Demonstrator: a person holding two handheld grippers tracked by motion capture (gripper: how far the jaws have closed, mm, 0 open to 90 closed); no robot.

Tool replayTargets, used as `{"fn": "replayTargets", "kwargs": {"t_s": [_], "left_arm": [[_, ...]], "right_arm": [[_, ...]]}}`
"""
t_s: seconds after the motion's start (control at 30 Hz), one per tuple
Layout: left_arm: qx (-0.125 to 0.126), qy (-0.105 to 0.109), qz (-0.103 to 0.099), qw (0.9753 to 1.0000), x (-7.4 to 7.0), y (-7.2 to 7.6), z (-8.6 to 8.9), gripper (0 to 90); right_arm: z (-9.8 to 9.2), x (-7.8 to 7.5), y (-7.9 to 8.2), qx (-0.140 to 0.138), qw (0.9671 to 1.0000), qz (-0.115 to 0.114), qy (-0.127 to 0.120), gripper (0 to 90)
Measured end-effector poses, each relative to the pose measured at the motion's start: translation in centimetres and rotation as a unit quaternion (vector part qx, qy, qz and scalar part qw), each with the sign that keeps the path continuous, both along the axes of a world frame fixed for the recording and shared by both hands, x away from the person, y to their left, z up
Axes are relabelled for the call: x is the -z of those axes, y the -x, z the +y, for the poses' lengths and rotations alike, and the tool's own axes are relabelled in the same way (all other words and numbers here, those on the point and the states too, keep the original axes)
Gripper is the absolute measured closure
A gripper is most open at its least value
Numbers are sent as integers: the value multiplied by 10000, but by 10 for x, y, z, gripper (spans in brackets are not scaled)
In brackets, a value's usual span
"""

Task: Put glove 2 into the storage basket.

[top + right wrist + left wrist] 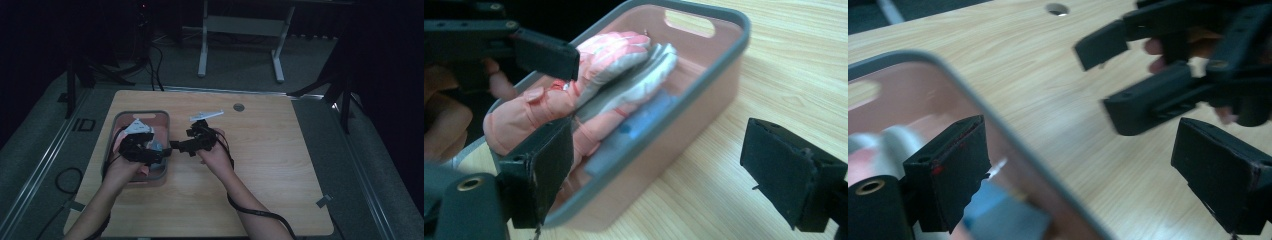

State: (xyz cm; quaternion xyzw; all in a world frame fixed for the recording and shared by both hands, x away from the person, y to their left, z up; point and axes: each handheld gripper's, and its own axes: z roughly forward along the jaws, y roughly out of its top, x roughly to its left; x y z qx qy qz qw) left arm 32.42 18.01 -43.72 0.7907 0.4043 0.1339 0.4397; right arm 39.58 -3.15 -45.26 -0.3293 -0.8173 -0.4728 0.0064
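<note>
A pink basket with a grey rim (142,114) stands on the left of the wooden table (280,165). It holds pink and grey gloves (614,55) lying over a blue item (644,125). My left gripper (150,156) hovers over the basket's near right corner. It is open, and its jaws straddle the rim (1013,135) with nothing between them. Just right of the basket, my right gripper (175,146) points left at its side wall (704,100), open and empty. The right gripper (1098,82) is also seen from the left gripper view, close by.
A round cable hole (238,107) lies in the tabletop near the far edge. A white-legged frame (202,55) stands on the floor behind the table. Dark stand legs (345,100) flank the table, and cables trail off its near side.
</note>
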Motion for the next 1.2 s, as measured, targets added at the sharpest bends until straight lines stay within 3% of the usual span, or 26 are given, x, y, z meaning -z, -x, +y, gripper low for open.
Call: {"fn": "replayTargets", "kwargs": {"t_s": [0.23, 0.47, 0.73, 1.2], "left_arm": [[381, 19, -17, 9993, 7, 5, -35, 86], [661, 57, 21, 9978, 18, 10, -60, 86], [1148, -124, -40, 9933, 31, 23, -92, 86], [1606, -10, 130, 9869, 68, 34, -120, 86]], "right_arm": [[-27, 3, 3, 110, 9999, -82, 88, 137], [-54, 18, 8, 191, 9996, -66, 206, 137], [-78, 44, 17, 153, 9993, -84, 339, 137], [-101, 74, 30, 106, 9984, -62, 551, 134]]}}
